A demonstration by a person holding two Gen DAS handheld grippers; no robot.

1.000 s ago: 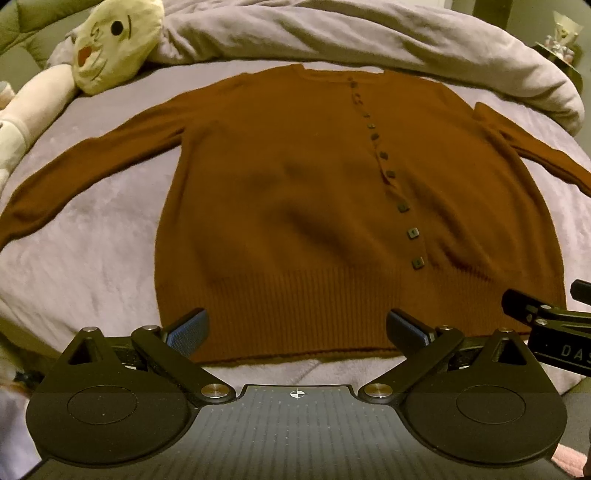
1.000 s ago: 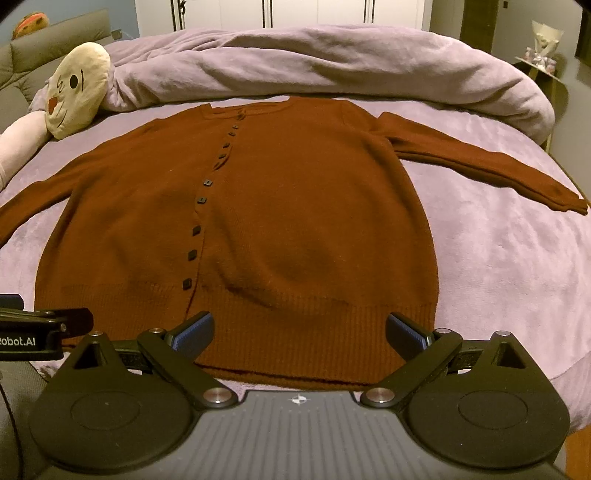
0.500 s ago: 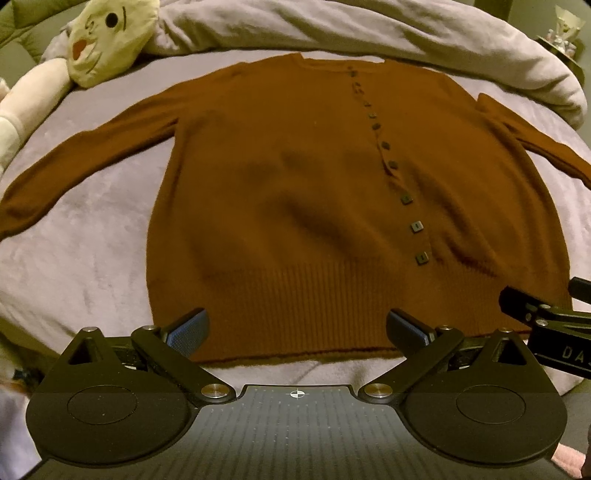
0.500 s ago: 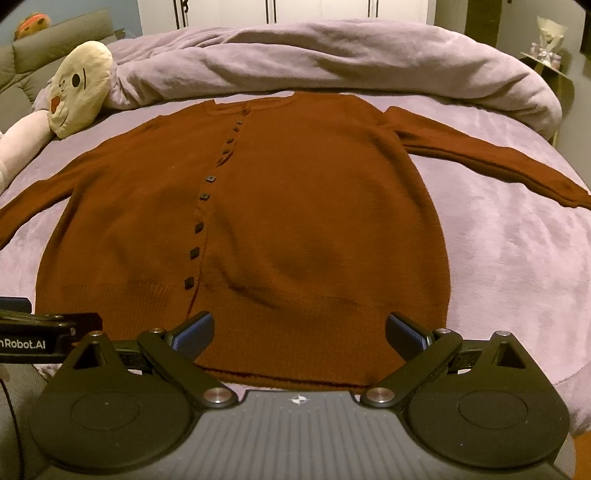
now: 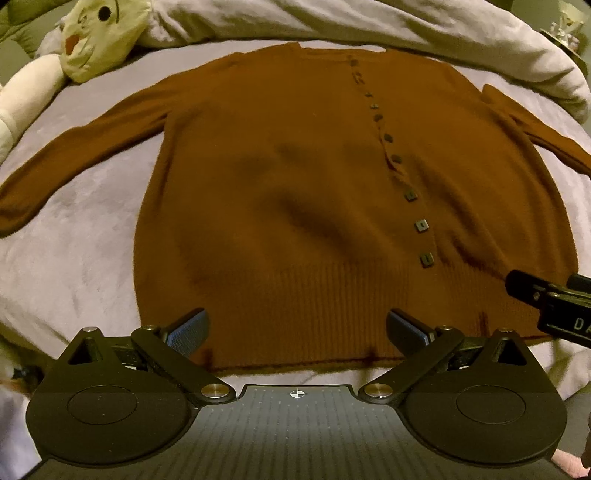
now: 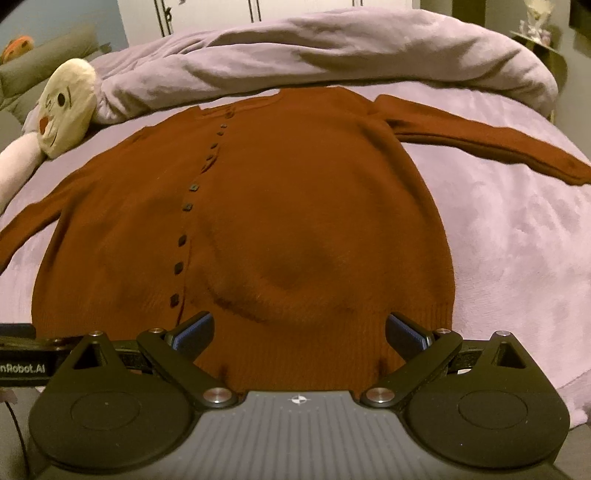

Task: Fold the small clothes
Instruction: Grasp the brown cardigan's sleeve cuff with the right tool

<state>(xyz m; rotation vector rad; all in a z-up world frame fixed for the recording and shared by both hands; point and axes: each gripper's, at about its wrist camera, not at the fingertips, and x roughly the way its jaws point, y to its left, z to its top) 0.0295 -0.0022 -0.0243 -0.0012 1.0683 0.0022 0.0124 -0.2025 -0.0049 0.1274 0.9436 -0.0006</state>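
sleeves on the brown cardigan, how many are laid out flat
2. One sleeve stretches out toward the plush toy; the other sleeve lies spread on the opposite side of the cardigan. Neither is folded in.

Rust-brown knit cardigan [image 5: 295, 192] [image 6: 258, 221], buttoned shut, lies flat and face up on the bed, neckline at the far end. Both sleeves spread outward. Row of small dark square buttons [image 5: 410, 195] down the front; ribbed hem nearest the cameras.
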